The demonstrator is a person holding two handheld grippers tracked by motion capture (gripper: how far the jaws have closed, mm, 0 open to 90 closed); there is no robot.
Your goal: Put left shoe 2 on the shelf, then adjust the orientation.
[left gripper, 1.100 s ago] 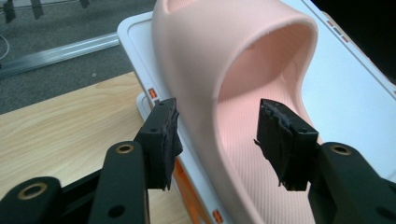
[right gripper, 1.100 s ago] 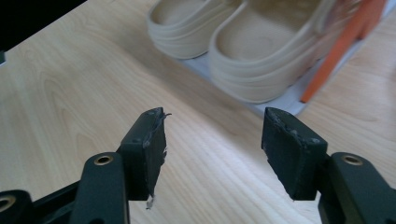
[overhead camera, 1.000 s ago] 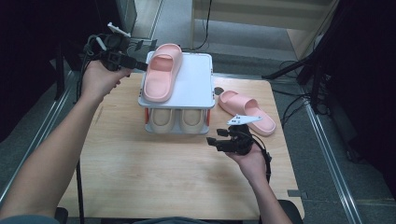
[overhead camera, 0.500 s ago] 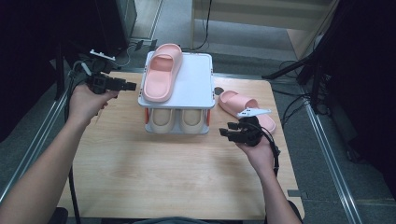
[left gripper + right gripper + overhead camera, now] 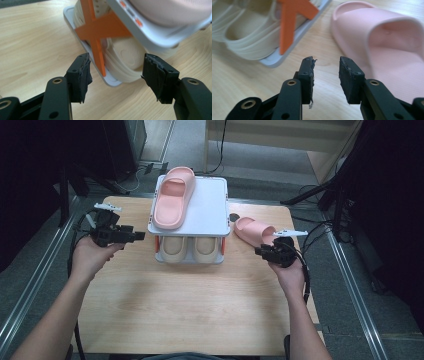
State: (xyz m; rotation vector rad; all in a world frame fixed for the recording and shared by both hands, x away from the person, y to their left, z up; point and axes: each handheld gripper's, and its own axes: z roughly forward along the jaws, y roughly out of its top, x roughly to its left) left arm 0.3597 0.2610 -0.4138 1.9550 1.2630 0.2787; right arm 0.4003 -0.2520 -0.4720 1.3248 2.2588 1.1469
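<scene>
A: Item one, pink slipper (image 5: 173, 196): lies on the top shelf of the white rack (image 5: 215, 215), left side. Counted as placed.

B: Item two, second pink slipper (image 5: 255, 230): on the table (image 5: 200, 310), just right of the rack. Not yet shelved; a bare space beside the first one appears open for it.

A: Lower shelf: two beige slippers (image 5: 191, 248), side by side.

B: Right gripper (image 5: 326, 65): jaws have just been closing, nothing between them, slipper just beside.

A: Left gripper (image 5: 116, 75): jaws have just been opening, now wide apart, empty, facing the rack's lower corner.

B: Status: judged about half done.
</scene>
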